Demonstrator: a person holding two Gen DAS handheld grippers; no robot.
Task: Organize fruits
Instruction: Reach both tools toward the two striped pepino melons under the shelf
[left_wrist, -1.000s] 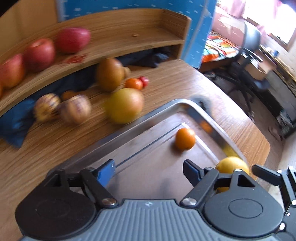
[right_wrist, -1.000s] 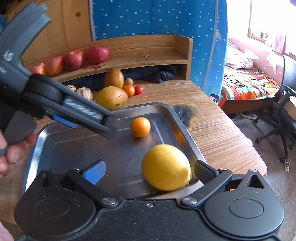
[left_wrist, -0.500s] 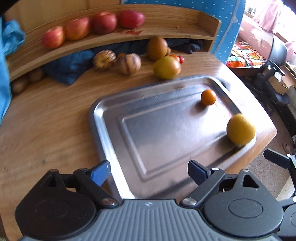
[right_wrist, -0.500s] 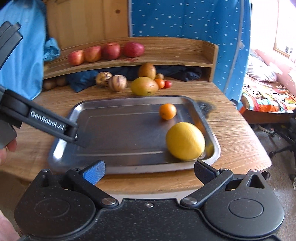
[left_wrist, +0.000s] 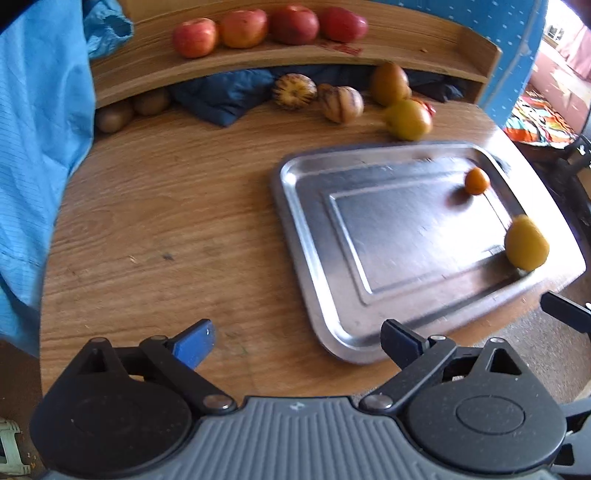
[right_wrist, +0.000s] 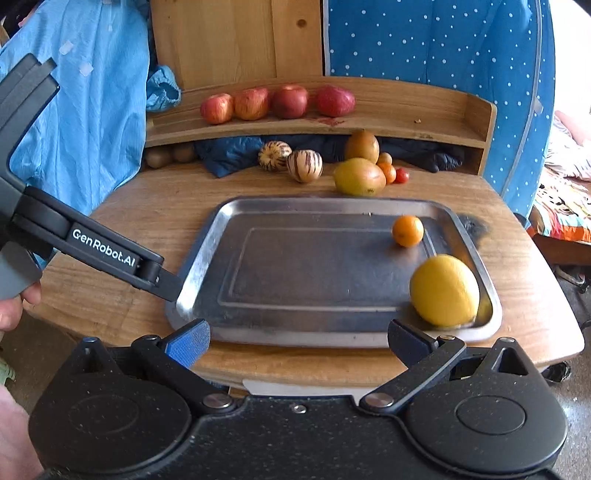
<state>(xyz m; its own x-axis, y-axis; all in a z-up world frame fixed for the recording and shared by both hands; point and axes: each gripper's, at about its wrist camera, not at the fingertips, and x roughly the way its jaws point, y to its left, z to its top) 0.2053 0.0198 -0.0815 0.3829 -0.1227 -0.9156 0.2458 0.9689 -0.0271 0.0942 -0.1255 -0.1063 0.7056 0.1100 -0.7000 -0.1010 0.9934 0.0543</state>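
- The right gripper (right_wrist: 295, 341) hangs at the near edge of the wooden table (right_wrist: 147, 206), jaws spread wide with nothing between them.
- The left gripper (left_wrist: 297, 341) is likewise released and empty, above the near table edge just left of the metal tray (left_wrist: 314, 258); in the right wrist view one of its fingers reaches to the tray's near-left corner, though whether it touches the rim I cannot tell.
- A person's hand (right_wrist: 14, 310) grips the left gripper's handle at the left margin.
- On the tray, a big yellow citrus fruit (right_wrist: 445, 290) lies in the near-right corner, against the rim.
- A small orange (right_wrist: 407, 230) sits further back on the tray's right side, apart from the yellow fruit.
- Beyond the tray, on the table, a yellow-green mango (right_wrist: 359, 176) lies just behind the far rim, with a brown fruit (right_wrist: 362, 146), a small orange fruit (right_wrist: 388, 172) and a red cherry tomato (right_wrist: 402, 175) clustered beside it.
- Left of these are two striped melons (right_wrist: 304, 165), side by side, in front of a dark blue cloth (right_wrist: 229, 153).
- Two brown round fruits (right_wrist: 159, 157), possibly kiwis, are tucked under the shelf at the left.
- On the curved wooden shelf (right_wrist: 406, 110) four red apples (right_wrist: 273, 102) stand in a row.
- A blue dotted curtain (right_wrist: 424, 40) hangs at the back.
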